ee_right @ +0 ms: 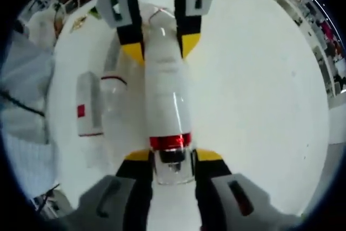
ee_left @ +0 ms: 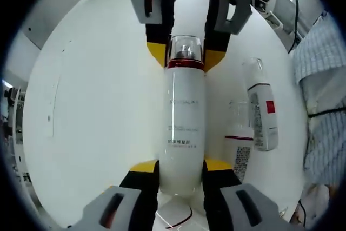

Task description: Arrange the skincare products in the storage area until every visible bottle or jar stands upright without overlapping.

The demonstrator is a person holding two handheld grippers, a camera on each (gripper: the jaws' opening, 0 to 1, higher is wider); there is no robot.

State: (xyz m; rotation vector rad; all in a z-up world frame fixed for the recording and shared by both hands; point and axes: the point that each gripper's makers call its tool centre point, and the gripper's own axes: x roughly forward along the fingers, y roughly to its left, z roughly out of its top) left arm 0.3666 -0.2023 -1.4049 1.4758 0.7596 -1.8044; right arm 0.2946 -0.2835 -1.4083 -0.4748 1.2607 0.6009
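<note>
Left gripper view showed the left gripper (ee_left: 181, 174) closed around the base of a tall white bottle (ee_left: 184, 128), lying on a round white table (ee_left: 97, 106). Its clear, red-banded cap (ee_left: 185, 52) sat clamped between the right gripper's (ee_left: 185, 55) yellow-tipped jaws. Beside it lay a white tube (ee_left: 263, 114) with a red square (label unreadable) and a smaller white bottle (ee_left: 239, 147). Right gripper view showed the same bottle (ee_right: 166, 96) held at both ends by the right gripper (ee_right: 172, 160) and left gripper (ee_right: 160, 47).
</note>
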